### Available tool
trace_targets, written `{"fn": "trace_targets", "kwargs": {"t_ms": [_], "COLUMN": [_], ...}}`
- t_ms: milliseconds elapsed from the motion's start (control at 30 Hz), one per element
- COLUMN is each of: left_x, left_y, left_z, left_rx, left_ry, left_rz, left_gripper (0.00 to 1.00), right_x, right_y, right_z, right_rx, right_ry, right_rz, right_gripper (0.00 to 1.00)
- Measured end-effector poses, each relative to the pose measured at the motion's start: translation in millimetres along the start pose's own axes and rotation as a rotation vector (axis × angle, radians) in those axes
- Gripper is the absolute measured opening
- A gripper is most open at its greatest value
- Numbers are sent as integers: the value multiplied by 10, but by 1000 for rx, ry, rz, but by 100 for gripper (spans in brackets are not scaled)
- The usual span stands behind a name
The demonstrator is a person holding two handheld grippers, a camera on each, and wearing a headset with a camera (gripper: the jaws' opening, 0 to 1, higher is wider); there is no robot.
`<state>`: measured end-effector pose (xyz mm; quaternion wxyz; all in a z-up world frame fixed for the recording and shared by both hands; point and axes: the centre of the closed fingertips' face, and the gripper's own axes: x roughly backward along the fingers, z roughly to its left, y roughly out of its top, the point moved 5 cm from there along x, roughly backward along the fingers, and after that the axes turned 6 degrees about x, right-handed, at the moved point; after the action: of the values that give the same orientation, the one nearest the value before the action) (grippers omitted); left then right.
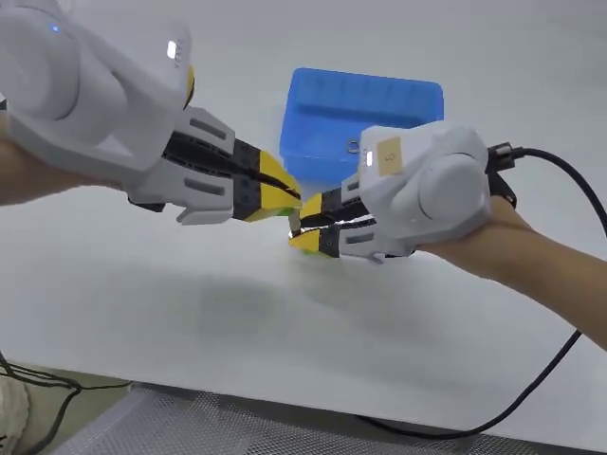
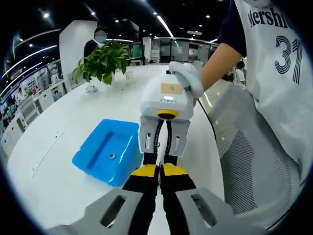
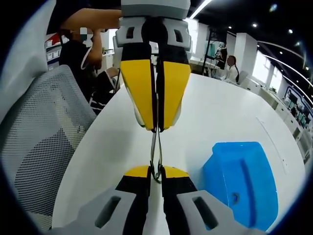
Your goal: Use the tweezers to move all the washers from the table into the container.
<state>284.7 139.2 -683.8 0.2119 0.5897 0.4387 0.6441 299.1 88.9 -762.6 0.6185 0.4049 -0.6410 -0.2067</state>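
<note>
White desk (image 1: 142,294) under everything, blue container (image 1: 365,109) just beyond the tips of left tool (image 1: 290,196) and right tool (image 1: 298,233), the two nose to nose, each with jaws clamped on the thin metal tweezers (image 3: 155,147) bridging them, one washer (image 1: 353,147) lying inside the container

My left gripper (image 1: 286,195) and right gripper (image 1: 298,233) have rounded white shells and black jaws tipped yellow. A black cable (image 1: 560,353) leaves the right one. My white shirt (image 2: 274,83) bears dark numerals.
</note>
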Motion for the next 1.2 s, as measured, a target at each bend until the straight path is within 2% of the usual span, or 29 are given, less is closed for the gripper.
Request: {"fn": "trace_targets", "kwargs": {"t_ms": [67,133,333,500,833,1033,1133,1200], "left_x": [-8,-22,-9,14,39,91,120,109], "left_y": [6,29,68,151,318,447,525,526], "left_z": [-4,-18,-46,-45,-57,57,44,68], "left_rx": [6,15,30,55,5,-30,-53,-66], "left_ry": [-2,-1,-6,-14,-40,-36,-36,-37], "left_rz": [-4,-5,-10,-23,-25,-39,-42,-41], "left_gripper": [5,5,5,5,5,5,5,5], "right_x": [2,7,50,124,331,467,529,561], "right_y": [-1,-8,-2,28,143,231,271,288], "right_z": [-1,1,20,14,-44,-109,-140,-165], "right_rx": [-2,-44,-44,-46,-21,-3,2,8], "right_ry": [-1,-2,-6,-10,-41,-86,-98,-109], "right_rz": [2,-7,-11,-30,-49,-59,-64,-62], "right_gripper": [9,9,9,9,9,9,9,9]}}
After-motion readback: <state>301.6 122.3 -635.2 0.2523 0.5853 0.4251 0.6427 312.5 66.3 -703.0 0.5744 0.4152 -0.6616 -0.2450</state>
